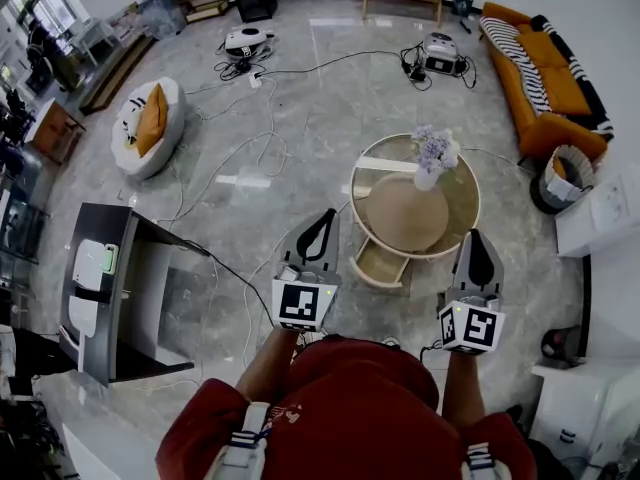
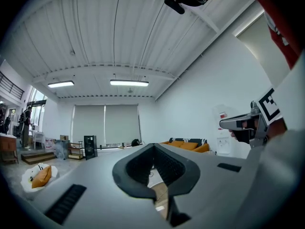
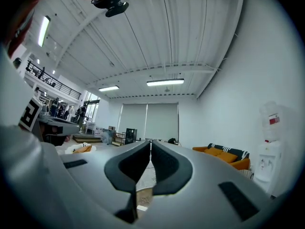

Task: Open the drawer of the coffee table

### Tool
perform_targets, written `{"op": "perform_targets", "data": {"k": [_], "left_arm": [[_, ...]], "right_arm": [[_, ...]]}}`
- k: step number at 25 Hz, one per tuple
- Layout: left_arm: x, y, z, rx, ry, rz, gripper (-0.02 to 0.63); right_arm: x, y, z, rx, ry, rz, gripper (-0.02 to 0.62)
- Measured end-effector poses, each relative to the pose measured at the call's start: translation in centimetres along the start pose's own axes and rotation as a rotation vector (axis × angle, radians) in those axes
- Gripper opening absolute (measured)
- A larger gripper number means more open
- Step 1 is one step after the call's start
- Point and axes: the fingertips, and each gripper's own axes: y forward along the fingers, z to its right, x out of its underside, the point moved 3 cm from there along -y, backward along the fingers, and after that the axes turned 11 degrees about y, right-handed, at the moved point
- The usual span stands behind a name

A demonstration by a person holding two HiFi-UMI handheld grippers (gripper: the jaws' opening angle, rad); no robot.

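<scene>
The round coffee table [image 1: 468, 183] stands on the grey floor ahead of me, with a vase of pale flowers [image 1: 432, 158] on its top. Its light wooden drawer [image 1: 381, 264] stands pulled out at the near left side and looks empty. My left gripper [image 1: 325, 216] [image 2: 153, 146] is held level, left of the drawer, shut with nothing in it. My right gripper [image 1: 478, 236] [image 3: 150, 141] hangs over the table's near right edge, jaws together and empty. Both gripper views look across the room, well above the table.
An orange sofa [image 1: 540, 73] runs along the right wall, with a basket [image 1: 562, 175] at its near end. A dark cabinet [image 1: 110, 288] stands at the left, and a white pouf with an orange cushion [image 1: 150, 123] lies beyond it. Cables [image 1: 250, 168] trail over the floor.
</scene>
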Motion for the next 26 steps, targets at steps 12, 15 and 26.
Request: {"op": "perform_targets", "data": {"k": [12, 15, 26], "left_arm": [[0.4, 0.5, 1.4, 0.015, -0.003, -0.014, 0.014], [0.5, 0.5, 1.1, 0.006, -0.01, -0.015, 0.014], [0.3, 0.4, 2.0, 0.03, -0.011, -0.005, 0.014]], "right_arm": [[-0.1, -0.1, 1.3, 0.009, -0.012, 0.004, 0.023], [-0.5, -0.1, 1.5, 0.01, -0.015, 0.004, 0.023], [-0.7, -0.6, 1.4, 0.003, -0.012, 0.011, 0.023]]}}
